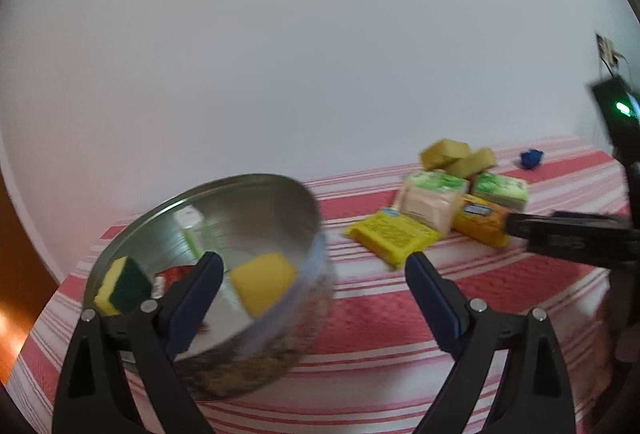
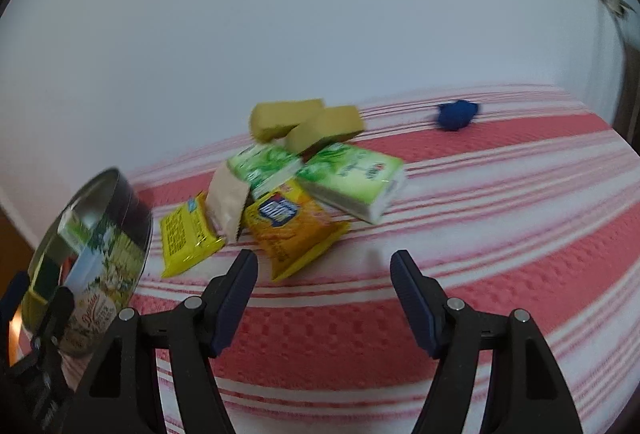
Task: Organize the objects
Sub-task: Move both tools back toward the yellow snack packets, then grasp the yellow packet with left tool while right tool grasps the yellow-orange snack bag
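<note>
Round tin holds sponges; packets heaped on striped cloth.

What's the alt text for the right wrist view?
The open right gripper hovers empty over a red-and-white striped cloth, facing a pile of snack packets, green tissue packs and yellow sponges. A round metal tin sits far left; a small blue object lies beyond.

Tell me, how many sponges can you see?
4. Two sponges inside the tin: a yellow-green one and a yellow one. Two more behind the packets. Others may be hidden.
</note>
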Tool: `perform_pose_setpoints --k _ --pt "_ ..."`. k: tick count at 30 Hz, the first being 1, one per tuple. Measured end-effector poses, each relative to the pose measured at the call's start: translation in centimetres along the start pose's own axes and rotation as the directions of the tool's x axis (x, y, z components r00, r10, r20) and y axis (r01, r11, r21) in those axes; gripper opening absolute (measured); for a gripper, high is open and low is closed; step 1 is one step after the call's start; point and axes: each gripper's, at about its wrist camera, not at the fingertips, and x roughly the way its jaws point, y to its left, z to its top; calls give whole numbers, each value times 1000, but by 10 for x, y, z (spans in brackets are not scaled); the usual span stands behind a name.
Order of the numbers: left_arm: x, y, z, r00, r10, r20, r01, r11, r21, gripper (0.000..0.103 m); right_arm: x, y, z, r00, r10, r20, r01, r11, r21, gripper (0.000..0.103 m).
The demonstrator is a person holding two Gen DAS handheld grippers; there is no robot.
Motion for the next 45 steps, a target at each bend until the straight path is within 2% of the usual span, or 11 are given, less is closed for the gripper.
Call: perform_pose_setpoints --k 5,9,16,19,23,26,30,33,37,42,45 --pt "12 -23 5 993 -88 -75 88 996 -4 94 16 15 8 999 0 -41 -5 992 -130 71" --pt "24 -35 6 983 -126 -133 126 992 -8 94 31 13 15 996 11 -85 -25 987 -159 71" --pt "50 -52 6 946 -193 -259 189 981 -40 94 51 14 26 990 29 -136 -58 975 -214 71" --pt "63 -47 6 934 -193 -302 173 981 -93 94 58 13 28 984 49 -169 -84 974 -212 71" --pt "71 -49 6 932 -167 -322 145 985 -92 93 58 20 27 985 20 -173 -67 960 -273 71" --pt "74 -48 4 928 -158 -339 134 987 -92 95 55 23 23 985 -12 -173 -46 943 -329 64" --pt "88 -34 0 912 -156 -379 102 982 -158 92 46 14 23 978 8 -208 -71 951 -300 58" --pt "92 -24 3 920 -131 -370 53 976 -212 92 38 4 23 975 15 -222 -79 956 -282 58" --pt "94 -29 9 929 -104 -355 28 976 -215 92 18 -1 21 979 47 -199 -102 956 -275 57" --pt "108 -36 23 932 -113 -343 10 957 -290 92 -9 -17 29 988 94 -121 -120 964 -237 56" --pt "124 -44 28 929 -72 -362 -36 958 -283 88 -12 -19 29 989 94 -114 -116 971 -210 56"
